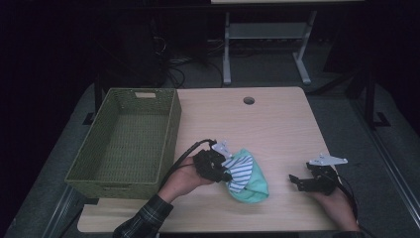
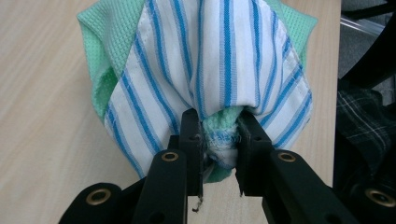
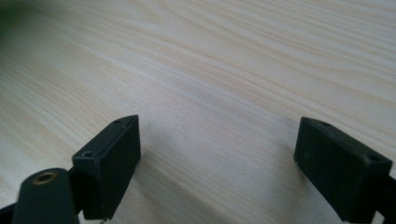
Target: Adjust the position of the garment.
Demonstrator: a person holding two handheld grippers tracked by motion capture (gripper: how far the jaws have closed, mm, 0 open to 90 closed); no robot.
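A bundled cloth (image 1: pixel 246 176), mint green with a white and blue striped part, hangs from my left gripper (image 1: pixel 225 171) near the table's front middle. In the left gripper view the cloth (image 2: pixel 205 70) bulges out beyond the jaws, and my left gripper (image 2: pixel 218 128) is shut on a bunched fold of it. My right gripper (image 1: pixel 296 180) rests near the table's front right, apart from the cloth. Its jaws stand wide open over bare wood in the right gripper view, with nothing between the fingertips (image 3: pixel 116 144).
An empty green woven basket (image 1: pixel 168 134) stands on the left side of the wooden table (image 1: pixel 277 124). A round cable hole (image 1: pixel 248 100) sits near the table's far edge. Desk legs and cables lie on the floor behind.
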